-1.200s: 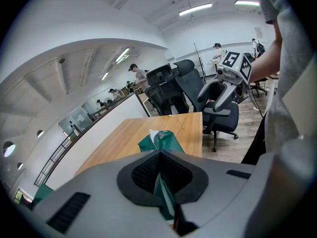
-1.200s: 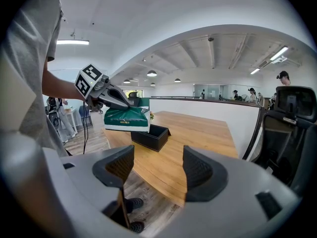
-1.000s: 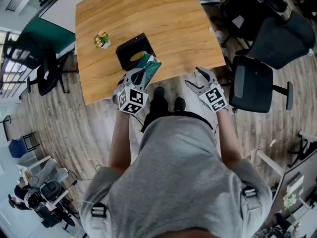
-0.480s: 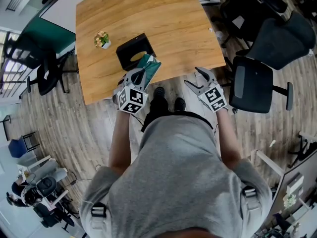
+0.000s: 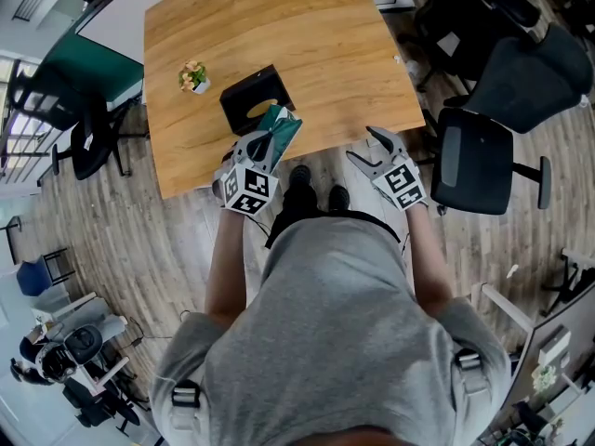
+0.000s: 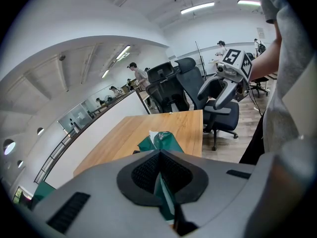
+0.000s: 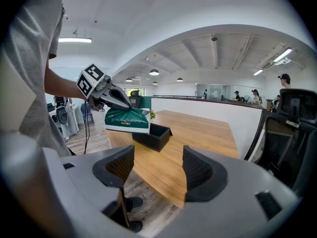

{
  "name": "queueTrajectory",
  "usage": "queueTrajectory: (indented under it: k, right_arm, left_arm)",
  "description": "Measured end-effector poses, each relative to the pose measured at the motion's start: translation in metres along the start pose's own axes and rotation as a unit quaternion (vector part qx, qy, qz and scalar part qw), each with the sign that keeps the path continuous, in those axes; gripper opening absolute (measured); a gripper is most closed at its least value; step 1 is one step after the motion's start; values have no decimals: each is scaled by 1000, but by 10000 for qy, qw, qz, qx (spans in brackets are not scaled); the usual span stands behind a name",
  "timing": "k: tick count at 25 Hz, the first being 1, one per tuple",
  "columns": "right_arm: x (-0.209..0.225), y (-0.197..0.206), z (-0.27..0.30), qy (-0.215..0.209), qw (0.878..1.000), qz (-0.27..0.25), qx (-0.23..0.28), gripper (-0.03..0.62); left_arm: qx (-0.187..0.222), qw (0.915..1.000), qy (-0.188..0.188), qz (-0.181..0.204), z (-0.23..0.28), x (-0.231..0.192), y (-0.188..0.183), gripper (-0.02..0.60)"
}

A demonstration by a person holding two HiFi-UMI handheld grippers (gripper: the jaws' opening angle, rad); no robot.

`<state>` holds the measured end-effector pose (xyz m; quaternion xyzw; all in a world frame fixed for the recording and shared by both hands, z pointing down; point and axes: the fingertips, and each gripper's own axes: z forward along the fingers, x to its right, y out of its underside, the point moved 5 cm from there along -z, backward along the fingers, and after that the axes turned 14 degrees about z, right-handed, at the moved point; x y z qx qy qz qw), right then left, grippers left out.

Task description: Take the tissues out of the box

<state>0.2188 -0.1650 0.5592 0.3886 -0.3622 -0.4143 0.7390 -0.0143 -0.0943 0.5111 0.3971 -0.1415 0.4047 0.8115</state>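
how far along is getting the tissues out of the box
Done: the green tissue pack is out of the black box, which looks empty. In hand: the left gripper is shut on the pack, holding it above the table. The right gripper is open, empty. Left: probably setting the pack down.

Bright even ceiling light, sharp, fisheye-warped edges
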Motion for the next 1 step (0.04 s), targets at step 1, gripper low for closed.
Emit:
queueTrajectory:
  k: [1]
  right_arm:
    - [0, 0, 1, 2, 10000, 3, 6, 296]
  left_arm:
    - [6, 10000, -4, 1, 0, -1, 0, 20]
